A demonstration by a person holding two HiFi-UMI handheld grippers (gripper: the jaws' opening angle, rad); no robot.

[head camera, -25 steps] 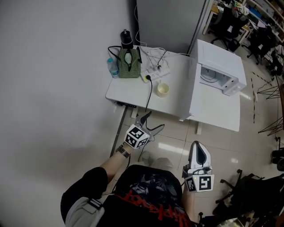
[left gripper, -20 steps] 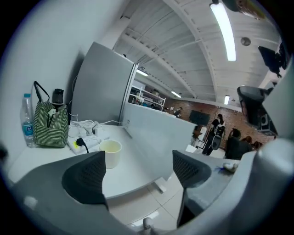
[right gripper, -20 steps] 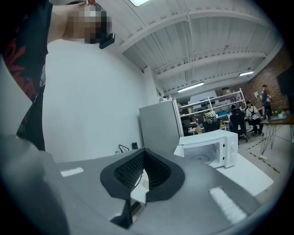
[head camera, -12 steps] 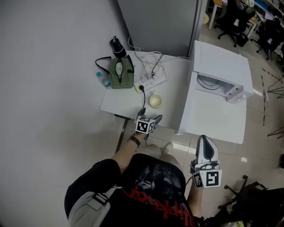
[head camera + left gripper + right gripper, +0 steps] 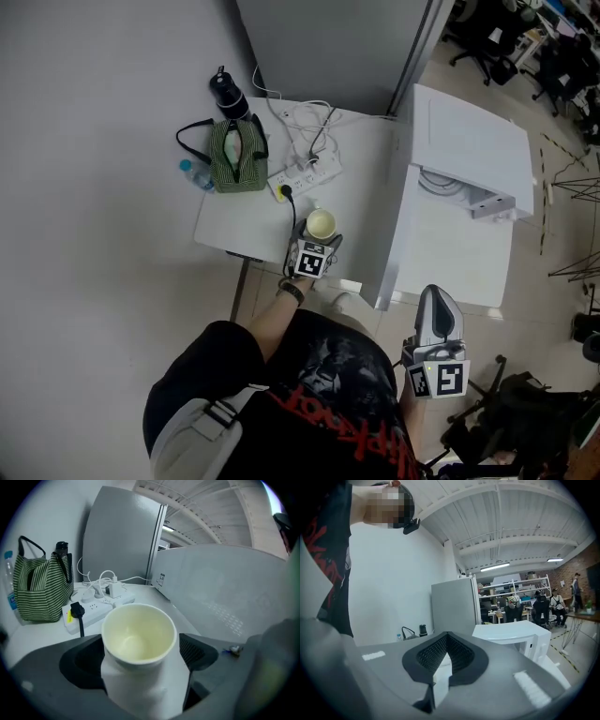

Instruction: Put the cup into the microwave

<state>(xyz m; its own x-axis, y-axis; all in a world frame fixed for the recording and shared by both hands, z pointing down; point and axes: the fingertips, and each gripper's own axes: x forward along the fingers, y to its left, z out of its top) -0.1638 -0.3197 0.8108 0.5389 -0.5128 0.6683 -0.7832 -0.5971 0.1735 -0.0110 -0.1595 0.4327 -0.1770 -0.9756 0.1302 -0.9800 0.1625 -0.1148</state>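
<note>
The pale yellow cup [image 5: 321, 224] stands upright and empty near the front edge of the white table [image 5: 239, 230]. My left gripper [image 5: 316, 244] reaches over that edge, its wide jaws on either side of the cup [image 5: 138, 634]. In the left gripper view [image 5: 140, 656] the pads do not press on the cup. The white microwave [image 5: 473, 141] stands to the right of the table with its door [image 5: 450, 248] swung open. My right gripper [image 5: 437, 295] hangs low in front of the door, shut and empty; in its own view [image 5: 446, 637] the pads meet.
A green striped bag [image 5: 234, 155], a black bottle [image 5: 225, 91] and a water bottle [image 5: 192, 172] stand at the table's back left. A power strip [image 5: 305, 173] with cables lies behind the cup. A grey cabinet [image 5: 328, 37] rises behind the table.
My left gripper has moved forward and down from in front of the table to the cup, and its jaws have spread around it. The right gripper moved forward along with the person.
</note>
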